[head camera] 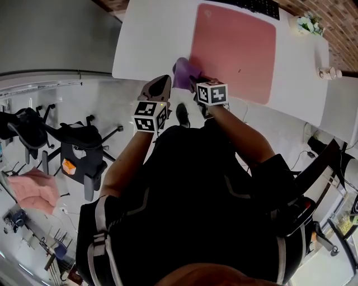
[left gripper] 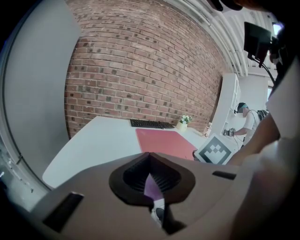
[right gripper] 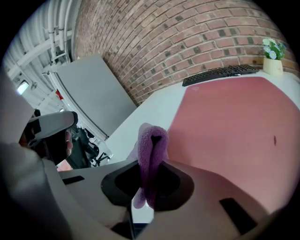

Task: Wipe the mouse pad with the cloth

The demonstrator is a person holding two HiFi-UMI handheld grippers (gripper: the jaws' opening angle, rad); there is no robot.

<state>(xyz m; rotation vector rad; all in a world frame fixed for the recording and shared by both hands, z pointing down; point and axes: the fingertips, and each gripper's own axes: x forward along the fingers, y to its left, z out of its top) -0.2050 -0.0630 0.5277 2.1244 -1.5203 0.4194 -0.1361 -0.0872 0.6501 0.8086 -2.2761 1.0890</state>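
Head view, left gripper: the left gripper [head camera: 162,82] reaches over the near edge of the surface [head camera: 151,39]. Its jaws are drawn in, and the tip meets the left side of the cloth [head camera: 183,71].
Head view, right gripper: the right gripper [head camera: 194,84] sits just beside the left one, with its jaws buried in the bunched purple cloth.
Head view, arms: both bare forearms run forward from a black-clad torso and come together at the cloth.
Head view, mouse pad: the pink-red mouse pad [head camera: 238,47] lies flat on the right half of the surface. The cloth is at its near left corner; whether they touch cannot be told.
Head view, far edge: a keyboard [head camera: 254,6] lies along the far edge, and a small potted plant [head camera: 309,23] stands near the far right corner.
Head view, markings: the marker cubes [head camera: 212,92] carry black-and-white squares. A faint mark at the pad's far left corner is too small to read.
Left gripper view, jaws: they are clenched almost together, nipping a thin purple sliver of cloth in the narrow gap.
Left gripper view, pose: the gripper is roughly level and points across the surface toward a brick wall [left gripper: 140,70].
Right gripper view, jaws: they are clamped on a thick fold of cloth. A loop stands up above them and a tail hangs below.
Right gripper view, position: the gripper is held by the pad's left edge, with the pad spreading ahead and to the right.
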